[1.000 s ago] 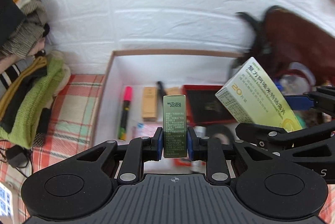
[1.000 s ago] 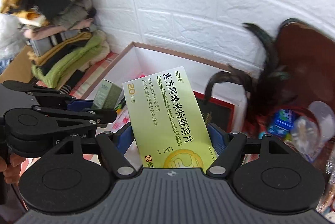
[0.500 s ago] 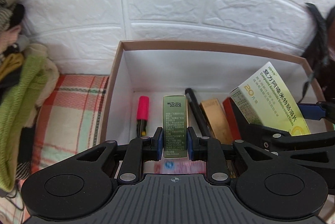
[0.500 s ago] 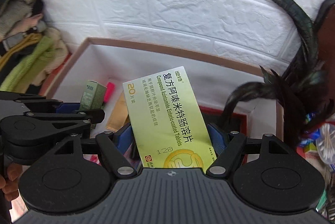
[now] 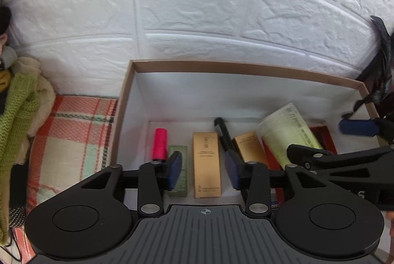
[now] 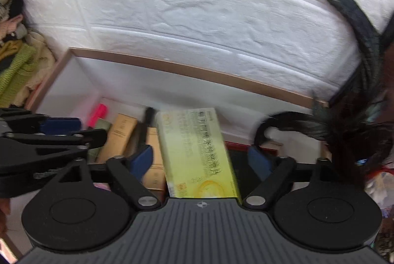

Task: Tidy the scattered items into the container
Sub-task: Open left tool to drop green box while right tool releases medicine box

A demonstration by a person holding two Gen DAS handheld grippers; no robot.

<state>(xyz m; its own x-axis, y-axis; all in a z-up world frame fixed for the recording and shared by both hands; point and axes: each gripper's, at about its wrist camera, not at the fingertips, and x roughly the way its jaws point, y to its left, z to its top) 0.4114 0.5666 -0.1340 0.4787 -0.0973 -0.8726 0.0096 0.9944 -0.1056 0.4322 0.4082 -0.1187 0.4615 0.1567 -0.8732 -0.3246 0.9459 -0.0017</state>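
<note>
Presently, both grippers hang over the open box (image 5: 246, 68), a brown-rimmed container with white inner walls set against the white brick wall (image 5: 197, 5).

Left gripper (image 5: 203, 171): fingers spread wide, nothing between them. The small green box (image 5: 177, 166) lies flat on the box floor, partly behind the left blue pad (image 5: 174, 171); whether pad and carton touch cannot be told. Beside it, towards the right, lies a gold box (image 5: 206, 165), fully visible through the gap between the fingers. A pink highlighter (image 5: 159, 144) lies to the left of the green carton. A black pen (image 5: 222, 134) and a second gold box (image 5: 248, 147) lie further right.

Right gripper (image 6: 199, 160): fingers spread, with clear gaps on both sides of the yellow-green tablet box (image 6: 197, 153). The carton is blurred in the right wrist view and sits tilted inside the container, over the second gold carton and a red-edged dark item (image 6: 246, 148). Whether it rests on them cannot be told. In the left wrist view the same carton (image 5: 288, 133) appears at the right end of the box.

Outside the container: a plaid cloth (image 5: 73, 135) and green knitwear (image 5: 17, 116) on the left, dark feathers (image 6: 357, 121) on the right.
</note>
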